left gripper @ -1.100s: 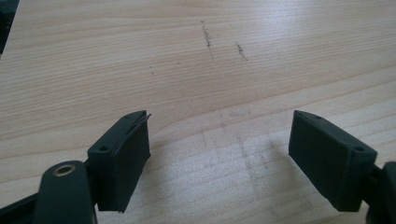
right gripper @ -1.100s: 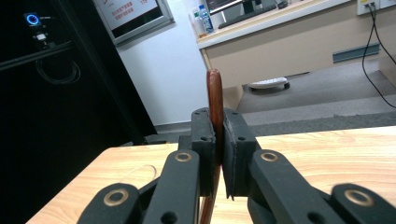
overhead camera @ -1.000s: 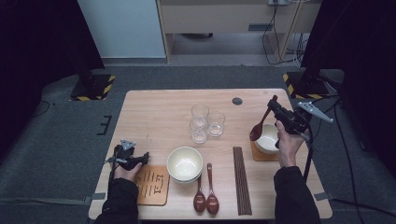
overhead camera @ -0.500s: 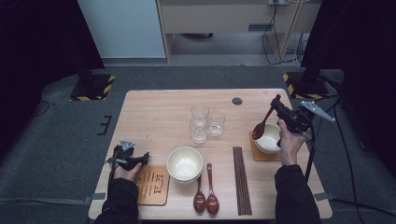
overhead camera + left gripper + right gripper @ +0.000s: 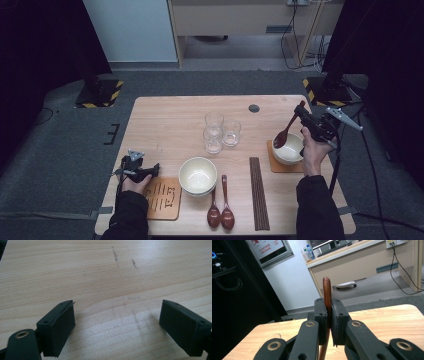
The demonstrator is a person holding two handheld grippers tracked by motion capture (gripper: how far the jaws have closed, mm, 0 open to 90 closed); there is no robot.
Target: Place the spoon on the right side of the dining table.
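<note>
My right gripper [image 5: 303, 113] is shut on the handle of a dark wooden spoon [image 5: 283, 136], which slants down so its bowl hangs over a white bowl [image 5: 294, 153] on a brown coaster [image 5: 274, 165]. In the right gripper view the jaws of the right gripper [image 5: 328, 315] pinch the spoon handle [image 5: 327, 288], which sticks up between them. My left gripper [image 5: 155, 170] rests low at the table's front left, beside a wooden coaster [image 5: 161, 199]. The left gripper [image 5: 115, 325] has just been opening its jaws; they stand wide over bare wood with nothing between them.
Three glasses [image 5: 218, 132] cluster mid-table. A cream bowl [image 5: 198, 175] sits near the front, with two dark spoons [image 5: 220, 212] and a bundle of chopsticks [image 5: 258, 192] to its right. A small black disc [image 5: 254, 108] lies at the back of the table [image 5: 170, 120].
The right gripper and its spoon have shifted very slightly to the right above the white bowl. The left hand has stayed where it was.
</note>
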